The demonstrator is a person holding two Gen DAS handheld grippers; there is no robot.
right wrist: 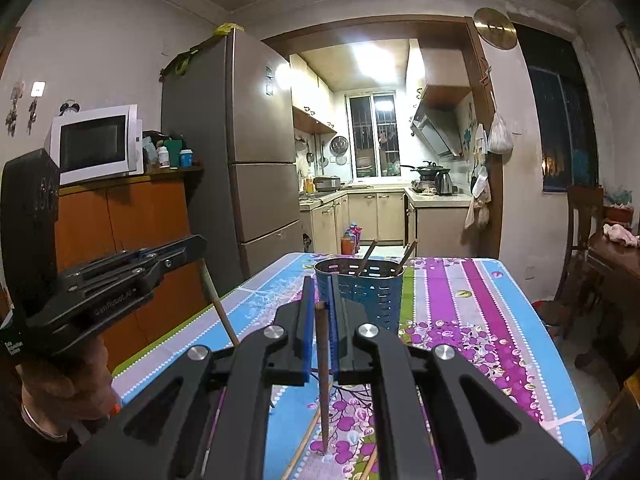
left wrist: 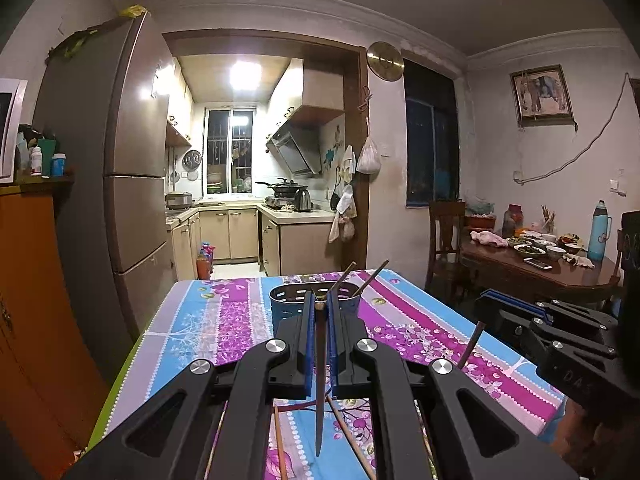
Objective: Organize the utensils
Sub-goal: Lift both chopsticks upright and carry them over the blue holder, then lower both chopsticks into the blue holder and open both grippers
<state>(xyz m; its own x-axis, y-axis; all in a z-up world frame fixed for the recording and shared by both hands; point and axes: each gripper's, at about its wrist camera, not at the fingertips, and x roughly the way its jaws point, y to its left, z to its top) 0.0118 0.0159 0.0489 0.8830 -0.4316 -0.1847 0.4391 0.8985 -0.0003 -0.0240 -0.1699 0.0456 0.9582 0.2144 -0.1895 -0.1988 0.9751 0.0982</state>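
A blue perforated utensil holder [left wrist: 288, 305] stands on the flowered tablecloth with two chopsticks [left wrist: 370, 279] leaning in it; it also shows in the right wrist view [right wrist: 366, 286]. My left gripper [left wrist: 319, 308] is shut on a dark chopstick [left wrist: 320, 380] that hangs point down above the table. My right gripper [right wrist: 321, 307] is shut on another dark chopstick [right wrist: 323, 376], its tip near the cloth. Each gripper shows in the other's view: the right gripper [left wrist: 486, 300], the left gripper [right wrist: 200, 244]. Loose chopsticks [left wrist: 348, 436] lie on the cloth below.
The table [left wrist: 200, 320] has edges left and right. A wooden dining table [left wrist: 540, 276] with bowls and a chair stands to the right. An orange cabinet [right wrist: 132, 216] with a microwave and a fridge [right wrist: 260, 152] stand to the left.
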